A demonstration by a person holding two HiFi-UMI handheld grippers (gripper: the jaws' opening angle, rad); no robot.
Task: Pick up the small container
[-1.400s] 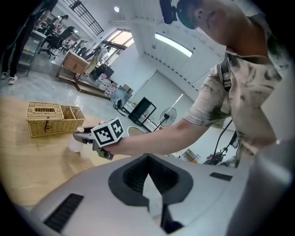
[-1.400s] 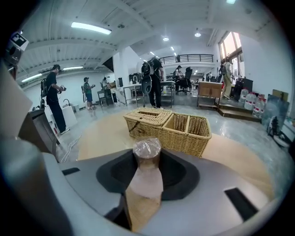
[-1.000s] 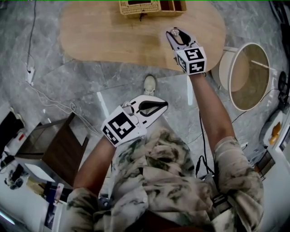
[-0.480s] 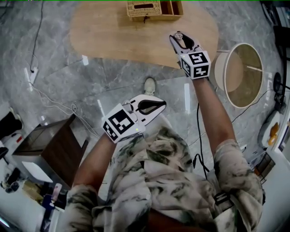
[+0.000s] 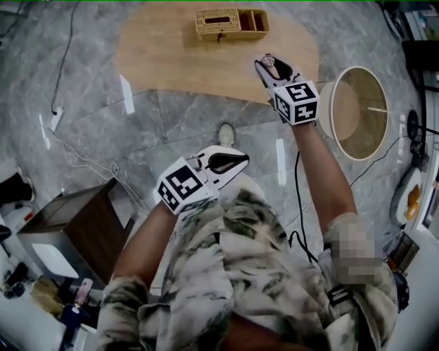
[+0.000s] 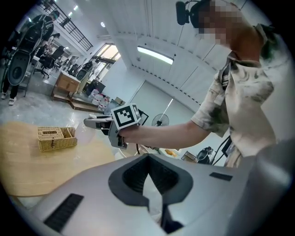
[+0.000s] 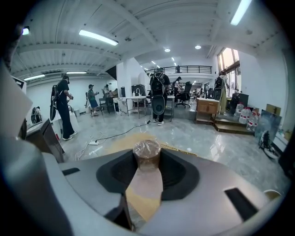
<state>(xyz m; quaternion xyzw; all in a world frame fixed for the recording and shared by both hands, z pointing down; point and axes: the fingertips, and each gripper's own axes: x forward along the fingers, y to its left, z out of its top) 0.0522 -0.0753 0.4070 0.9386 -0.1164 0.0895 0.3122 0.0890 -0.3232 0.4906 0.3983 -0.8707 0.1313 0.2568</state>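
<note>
The small container (image 5: pixel 270 62), a clear cup with a wrinkled film top and brown contents, is lifted over the near edge of the wooden table (image 5: pixel 171 58). My right gripper (image 5: pixel 272 64) is shut on it. In the right gripper view the container (image 7: pixel 146 155) sits between the dark pads of the right gripper (image 7: pixel 146 161), off the tabletop. My left gripper (image 5: pixel 239 160) is shut and empty, held low near the person's torso over the floor. In the left gripper view the left gripper (image 6: pixel 148 157) has its tips touching, and the right gripper (image 6: pixel 94 123) shows beyond them.
A wicker basket (image 5: pixel 217 22) and a wooden divided box (image 5: pixel 254 20) stand at the table's far edge. A round white-rimmed side table (image 5: pixel 358 113) is to the right. A dark cabinet (image 5: pixel 75 226) stands at lower left. Cables (image 5: pixel 82 161) trail over the marble floor.
The head view has drifted, so table and basket sit lower and further right in the picture. Both grippers hold nearly the same places. The right one still grips the container.
</note>
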